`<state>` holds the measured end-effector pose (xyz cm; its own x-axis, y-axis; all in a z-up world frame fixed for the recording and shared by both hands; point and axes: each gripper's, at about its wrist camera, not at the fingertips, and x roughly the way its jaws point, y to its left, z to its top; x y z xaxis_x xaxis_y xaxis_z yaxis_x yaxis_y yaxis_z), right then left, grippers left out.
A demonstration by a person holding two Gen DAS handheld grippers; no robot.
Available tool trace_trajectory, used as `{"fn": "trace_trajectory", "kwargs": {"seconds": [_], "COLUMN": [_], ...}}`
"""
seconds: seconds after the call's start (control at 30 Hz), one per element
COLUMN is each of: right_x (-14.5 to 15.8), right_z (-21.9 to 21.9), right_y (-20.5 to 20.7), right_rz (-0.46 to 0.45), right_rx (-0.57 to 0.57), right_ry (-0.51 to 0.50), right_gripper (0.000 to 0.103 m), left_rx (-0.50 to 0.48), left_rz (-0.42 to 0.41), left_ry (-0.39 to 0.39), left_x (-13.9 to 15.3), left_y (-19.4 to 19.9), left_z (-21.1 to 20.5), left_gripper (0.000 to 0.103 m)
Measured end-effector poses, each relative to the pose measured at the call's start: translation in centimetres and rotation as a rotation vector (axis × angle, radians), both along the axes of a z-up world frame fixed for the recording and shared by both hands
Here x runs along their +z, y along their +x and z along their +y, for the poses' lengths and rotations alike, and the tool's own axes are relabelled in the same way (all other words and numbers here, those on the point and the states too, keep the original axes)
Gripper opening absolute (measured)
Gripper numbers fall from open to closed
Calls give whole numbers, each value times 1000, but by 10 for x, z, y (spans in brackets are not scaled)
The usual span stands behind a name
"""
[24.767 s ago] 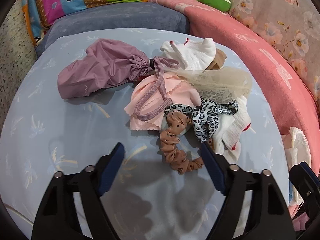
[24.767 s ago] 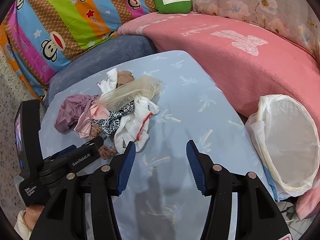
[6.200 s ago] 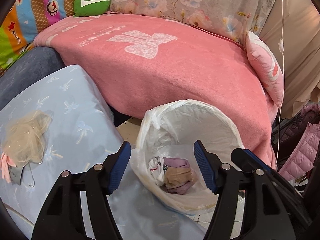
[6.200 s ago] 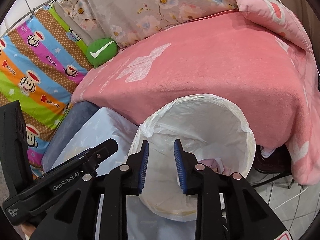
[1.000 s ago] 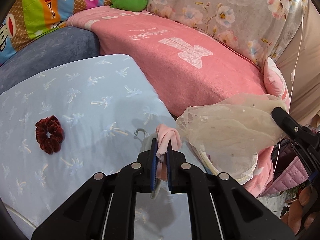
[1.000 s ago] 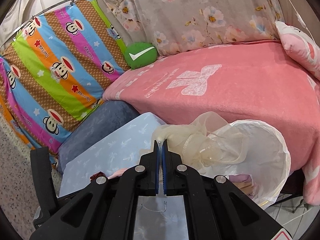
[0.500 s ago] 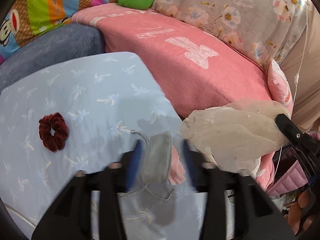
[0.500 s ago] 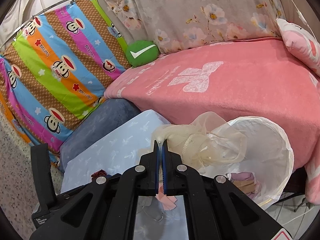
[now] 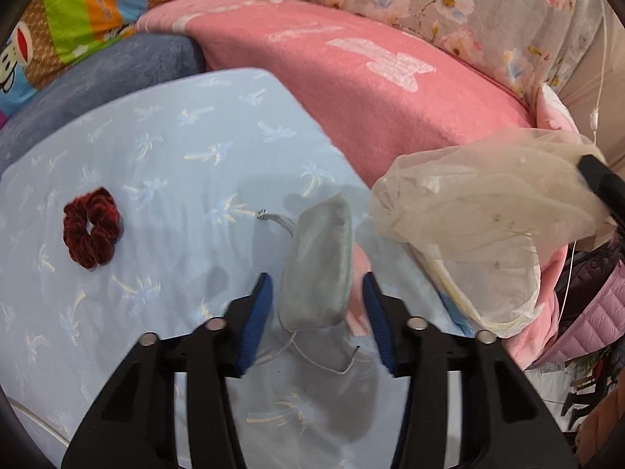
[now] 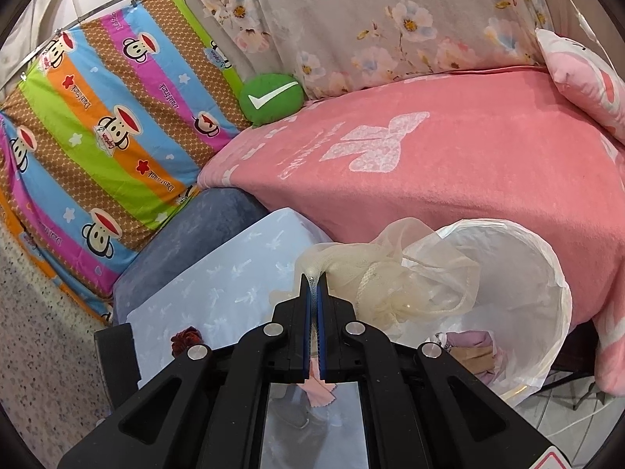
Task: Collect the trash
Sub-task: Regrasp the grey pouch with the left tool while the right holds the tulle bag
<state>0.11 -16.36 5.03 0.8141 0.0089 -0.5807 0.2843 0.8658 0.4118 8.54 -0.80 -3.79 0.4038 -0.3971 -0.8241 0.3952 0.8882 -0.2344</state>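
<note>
Mesh netting (image 10: 394,273) pinched in right gripper (image 10: 313,285), bunched over rim of white-lined bin (image 10: 547,312).
Left gripper (image 9: 316,293), jaws just closing, not touching grey pouch (image 9: 318,265) between them, beside bin; red scrunchie (image 9: 90,234) farther off.

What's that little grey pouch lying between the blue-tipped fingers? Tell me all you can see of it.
The grey pouch is a small soft bag of slightly shiny fabric, oblong and limp. It lies on the pale blue palm-print sheet, overlapping a pink cloth. A thin grey drawstring trails from both ends. The left gripper straddles it, jaws apart, pads not pressing.
</note>
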Motion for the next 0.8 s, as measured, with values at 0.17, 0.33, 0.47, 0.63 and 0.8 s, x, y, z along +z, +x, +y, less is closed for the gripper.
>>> {"fn": "trace_trajectory", "kwargs": {"seconds": [0.17,0.33,0.47,0.63,0.8], "right_x": [2,9,14,20,21], "right_z": [0,-2,-7,-18,-35], "right_y": [-2,-4,-8,-16,-27], "right_rz": [-2,-12,-22,-28,-16], "right_rx": [3,0,-8,-33,-83], "right_ry": [-6,-8,-9,-19,-56], "right_gripper": [2,2,2,2,2], "left_rx": [31,29,2,-42,-102], "left_rz": [34,-38,-78,-100,-109], "left_ry": [-40,-60,-88,-118,-125], "left_x": [4,34,56,71,76], "left_y": [7,6,6,9,7], "left_z": [9,7,-1,-22,-54], "left_gripper": [7,5,5,5,5]}}
